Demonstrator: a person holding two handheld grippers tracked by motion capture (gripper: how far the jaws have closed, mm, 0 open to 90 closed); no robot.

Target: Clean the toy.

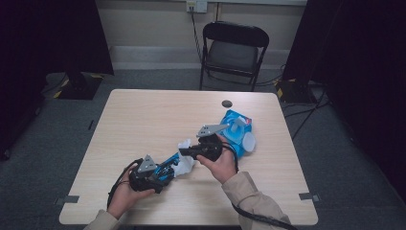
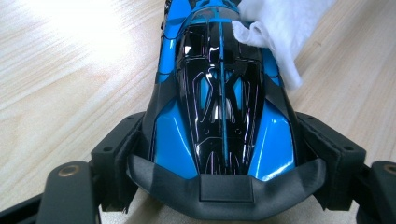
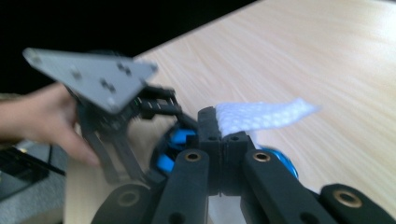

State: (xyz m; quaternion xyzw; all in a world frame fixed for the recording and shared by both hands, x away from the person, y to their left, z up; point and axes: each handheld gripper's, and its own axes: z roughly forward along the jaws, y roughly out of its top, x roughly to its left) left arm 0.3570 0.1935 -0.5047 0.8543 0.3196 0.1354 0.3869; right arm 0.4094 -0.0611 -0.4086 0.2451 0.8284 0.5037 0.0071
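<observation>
High view: left tongs (image 1: 168,167) clamp the glossy blue-and-black toy car (image 1: 165,168) on the pale wooden table (image 1: 143,120); right tongs (image 1: 184,152), shut on the white wipe (image 1: 184,163), should rub gently along its body.

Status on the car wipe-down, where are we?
Done: left tongs are clamped on the blue toy car, and a white wipe is out of the blue wipes pack and pinched in the shut right tongs. In hand: the wipe rests on the car's far end. Left: the black glossy top nearer the left tongs isn't yet covered.
</observation>
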